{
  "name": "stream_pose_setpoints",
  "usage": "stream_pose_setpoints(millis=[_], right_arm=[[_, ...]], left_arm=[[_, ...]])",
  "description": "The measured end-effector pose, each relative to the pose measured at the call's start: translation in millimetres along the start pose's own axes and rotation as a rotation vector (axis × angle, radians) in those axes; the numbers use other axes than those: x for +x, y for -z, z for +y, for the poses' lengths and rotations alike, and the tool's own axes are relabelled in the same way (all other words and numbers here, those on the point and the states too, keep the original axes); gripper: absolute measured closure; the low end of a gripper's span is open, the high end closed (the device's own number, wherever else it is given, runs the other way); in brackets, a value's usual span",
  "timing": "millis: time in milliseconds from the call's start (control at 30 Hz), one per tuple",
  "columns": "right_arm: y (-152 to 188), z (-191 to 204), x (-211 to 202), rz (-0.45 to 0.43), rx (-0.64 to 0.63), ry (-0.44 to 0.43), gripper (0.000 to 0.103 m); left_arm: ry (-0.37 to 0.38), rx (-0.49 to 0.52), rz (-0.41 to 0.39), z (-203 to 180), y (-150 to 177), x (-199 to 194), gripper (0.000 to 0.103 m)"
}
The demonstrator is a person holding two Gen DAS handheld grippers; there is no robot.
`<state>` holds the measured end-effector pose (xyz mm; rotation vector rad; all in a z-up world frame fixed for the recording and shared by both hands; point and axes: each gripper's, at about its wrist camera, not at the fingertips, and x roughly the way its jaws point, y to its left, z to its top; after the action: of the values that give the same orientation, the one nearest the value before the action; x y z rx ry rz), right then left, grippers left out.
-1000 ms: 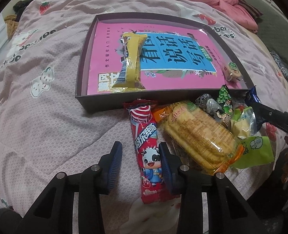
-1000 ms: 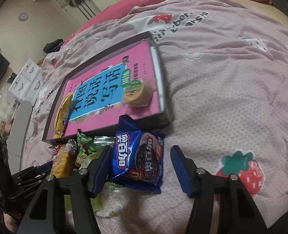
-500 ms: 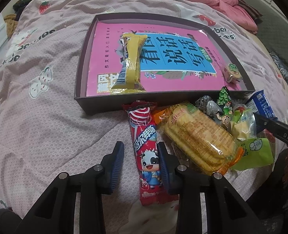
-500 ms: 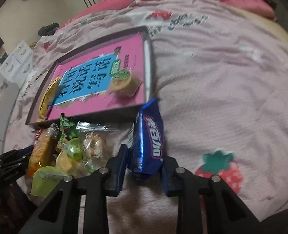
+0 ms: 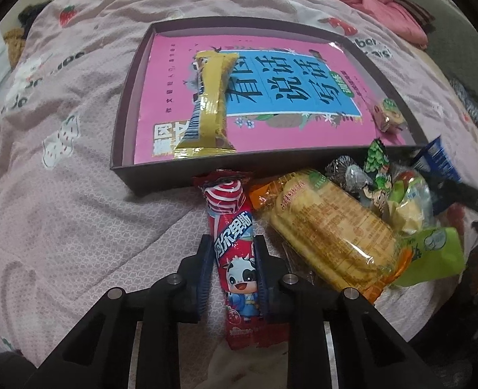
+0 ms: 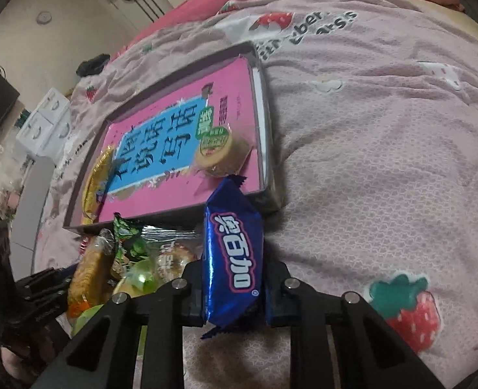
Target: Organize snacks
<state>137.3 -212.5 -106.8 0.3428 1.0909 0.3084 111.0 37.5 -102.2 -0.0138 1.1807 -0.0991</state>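
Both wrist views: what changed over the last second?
Right claw closed on the blue cookie pack, tipping it from flat onto its edge. Left claw has just been closing and now pinches the red candy stick. Tray and snack pile stayed put.

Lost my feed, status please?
Left hand-held gripper just closed on red lollipop pack. Right hand-held gripper shut on blue cookie pack. Tray ahead, way clear.

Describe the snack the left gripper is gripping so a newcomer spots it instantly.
Start at the dark tray on the pink bedspread; the snack pile lies along its near edge. The red wrapper is leftmost, pinched by the left gripper: a long packet with a cartoon cow.
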Motion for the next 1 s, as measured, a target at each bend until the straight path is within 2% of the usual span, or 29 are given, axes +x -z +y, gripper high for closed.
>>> stream_pose_setpoints(millis=[200, 367, 600, 1000], right_arm=[[0.0, -2.6, -30.2, -0.095, 0.004, -0.013, 0.079], [-2.6, 3.0, -33.5, -0.112, -0.023, -0.011, 0.079], [-1.8, 17.0, -39.3, -0.141, -0.086, -0.017, 0.079], [-1.7, 22.8, -55.0, -0.195, -0.112, -0.048, 0.079]], left_arm=[[0.023, -0.025, -0.022, 5.5, 0.2, -8.3, 0.079], [0.053, -0.065, -0.059, 14.3, 1.6, -25.6, 0.079], [0.058, -0.092, -0.135, 17.6, -2.3, -55.8, 0.079], [0.063, -0.104, -0.22, 4.3, -8.7, -86.6, 0.078]])
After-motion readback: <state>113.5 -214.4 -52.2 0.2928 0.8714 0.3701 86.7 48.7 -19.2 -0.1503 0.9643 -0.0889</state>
